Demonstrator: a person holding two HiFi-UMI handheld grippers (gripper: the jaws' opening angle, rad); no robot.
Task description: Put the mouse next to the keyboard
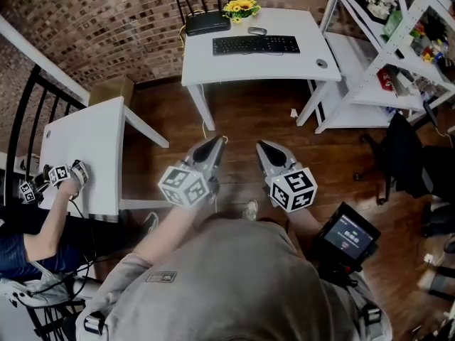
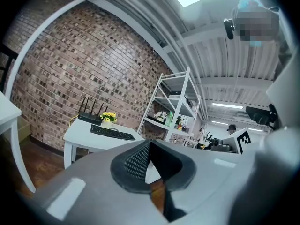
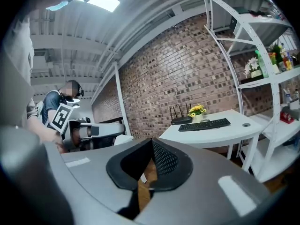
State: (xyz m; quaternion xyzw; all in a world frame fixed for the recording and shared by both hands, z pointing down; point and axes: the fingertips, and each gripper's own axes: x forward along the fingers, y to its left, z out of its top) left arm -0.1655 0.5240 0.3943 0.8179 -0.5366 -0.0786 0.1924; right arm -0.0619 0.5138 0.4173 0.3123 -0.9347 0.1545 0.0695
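Observation:
A grey mouse lies on the far white desk, just behind a black keyboard. In the head view both grippers are held in front of the person's chest, over the wooden floor and well short of the desk. The left gripper is shut with nothing in it, its tips meeting. The right gripper also looks shut and empty. Both gripper views look level across the room at the keyboard.
A black router and yellow flowers stand at the desk's back. White shelving rises at the right, with a dark chair below it. A second white table and another seated person are at the left.

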